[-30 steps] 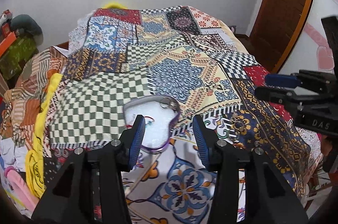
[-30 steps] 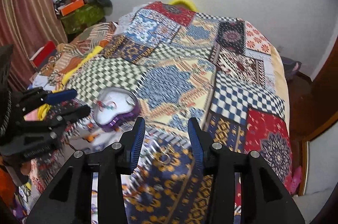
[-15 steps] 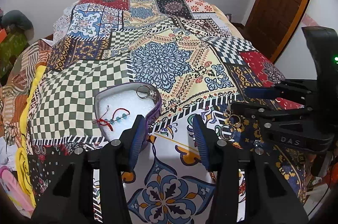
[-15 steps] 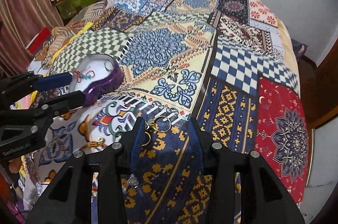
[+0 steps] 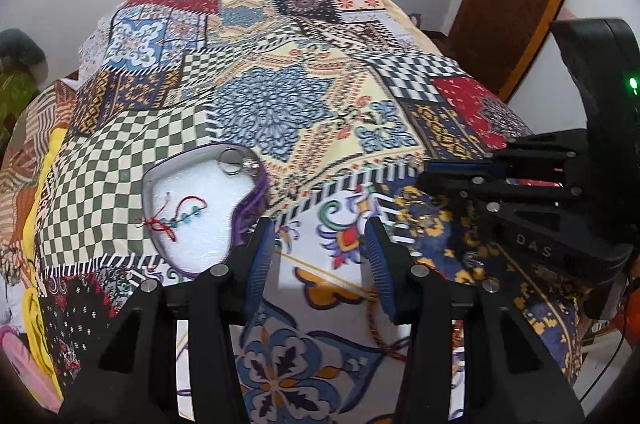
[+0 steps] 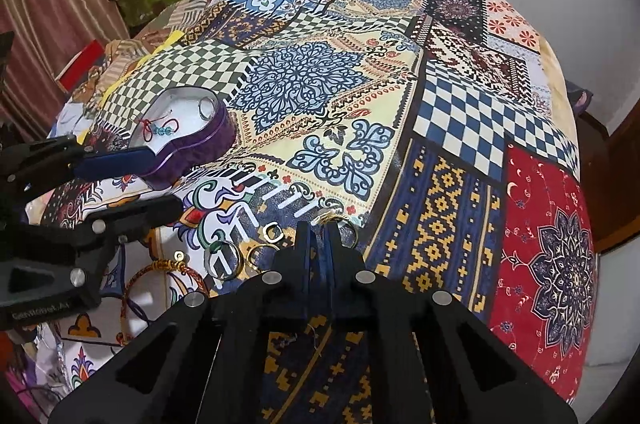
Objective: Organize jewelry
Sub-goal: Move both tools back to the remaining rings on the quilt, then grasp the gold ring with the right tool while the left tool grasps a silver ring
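**Right gripper pinches ring on bedspread**

Right gripper (image 6: 319, 230) fingers together, clamped on a gold ring (image 6: 327, 215) on the patchwork bedspread (image 6: 440, 144). Left gripper (image 5: 319, 256) fingers apart, holding nothing, just beside purple heart-shaped tin (image 5: 200, 212). Tin holds red-string bracelet (image 5: 176, 216) and silver ring (image 5: 231, 160). More rings (image 6: 222, 258) lie loose near right gripper.
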A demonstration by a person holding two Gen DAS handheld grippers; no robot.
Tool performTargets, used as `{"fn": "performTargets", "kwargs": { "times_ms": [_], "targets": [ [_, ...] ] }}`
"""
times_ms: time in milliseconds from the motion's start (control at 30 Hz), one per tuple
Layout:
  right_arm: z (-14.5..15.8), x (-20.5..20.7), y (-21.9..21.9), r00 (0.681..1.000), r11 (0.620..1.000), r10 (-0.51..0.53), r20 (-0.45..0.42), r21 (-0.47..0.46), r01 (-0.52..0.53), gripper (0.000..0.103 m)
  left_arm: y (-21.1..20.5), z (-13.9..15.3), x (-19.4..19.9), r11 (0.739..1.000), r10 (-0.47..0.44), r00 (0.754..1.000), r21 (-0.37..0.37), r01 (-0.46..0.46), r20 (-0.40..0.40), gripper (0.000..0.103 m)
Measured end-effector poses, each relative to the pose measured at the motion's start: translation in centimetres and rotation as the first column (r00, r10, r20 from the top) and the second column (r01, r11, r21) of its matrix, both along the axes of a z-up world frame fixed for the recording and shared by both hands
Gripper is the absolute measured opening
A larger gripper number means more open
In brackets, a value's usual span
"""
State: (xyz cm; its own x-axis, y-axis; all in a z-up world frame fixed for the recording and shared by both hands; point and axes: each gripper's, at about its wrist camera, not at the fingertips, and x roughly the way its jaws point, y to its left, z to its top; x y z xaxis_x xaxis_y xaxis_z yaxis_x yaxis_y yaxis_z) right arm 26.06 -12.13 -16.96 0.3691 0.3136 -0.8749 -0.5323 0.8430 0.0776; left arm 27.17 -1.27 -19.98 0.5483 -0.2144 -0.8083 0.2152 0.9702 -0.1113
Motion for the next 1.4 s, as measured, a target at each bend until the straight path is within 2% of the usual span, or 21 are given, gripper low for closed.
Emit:
{"fn": "performTargets", "kwargs": {
  "times_ms": [333, 467, 500, 567, 633, 667, 967, 1267, 1400],
  "targets": [
    [1.9, -1.2, -2.4, 0.999, 0.999, -0.030, 0.033, 0.026, 0.029, 0.006, -2.9, -0.3, -0.7, 0.997, -0.082, 0.997, 0.014, 0.082, 0.001, 0.046],
    [2.2, -1.5, -3.3, 0.999, 0.999, -0.041, 0.009, 0.037, 0.040, 0.008, -3.6, -0.9, -0.6, 0.995, -0.097, 0.995, 0.026, 0.097, -0.005, 0.045],
    [2.1, -1.5, -3.5, 0.999, 0.998, -0.046, 0.006, 0.034, 0.046, 0.009, -3.7, -1.0, -0.5, 0.995, -0.099, 0.995, 0.028, 0.099, -0.006, 0.042],
    [2.1, -1.5, -3.7, 0.998, 0.998, -0.055, 0.014, 0.026, 0.054, 0.021, -3.9, -1.2, -0.3, 0.994, -0.108, 0.994, 0.024, 0.108, -0.012, 0.035],
    [2.2, -1.4, -3.7, 0.998, 0.998, -0.055, 0.023, 0.024, 0.054, 0.028, -4.1, -1.4, -0.1, 0.993, -0.114, 0.993, 0.027, 0.114, -0.011, 0.029],
    [2.1, -1.4, -3.6, 0.998, 0.998, -0.052, 0.024, 0.024, 0.051, 0.028, -4.1, -1.5, -0.1, 0.993, -0.116, 0.993, 0.030, 0.116, -0.008, 0.021],
    [0.6, 0.1, -2.2, 1.000, 0.999, -0.023, -0.014, 0.043, 0.024, 0.028, -3.0, -1.1, 0.2, 0.996, -0.090, 0.996, 0.002, 0.090, 0.026, 0.020],
    [-0.8, 1.4, -0.9, 1.000, 1.000, -0.014, -0.022, 0.017, 0.015, 0.028, -2.1, -0.7, 0.6, 0.998, -0.068, 0.996, -0.009, 0.069, 0.053, 0.020],
    [-0.9, 1.4, -0.9, 1.000, 1.000, -0.011, -0.019, 0.024, 0.012, 0.022, -1.9, -0.6, 0.5, 0.998, -0.056, 0.997, -0.020, 0.058, 0.061, 0.020]
  ]
}}
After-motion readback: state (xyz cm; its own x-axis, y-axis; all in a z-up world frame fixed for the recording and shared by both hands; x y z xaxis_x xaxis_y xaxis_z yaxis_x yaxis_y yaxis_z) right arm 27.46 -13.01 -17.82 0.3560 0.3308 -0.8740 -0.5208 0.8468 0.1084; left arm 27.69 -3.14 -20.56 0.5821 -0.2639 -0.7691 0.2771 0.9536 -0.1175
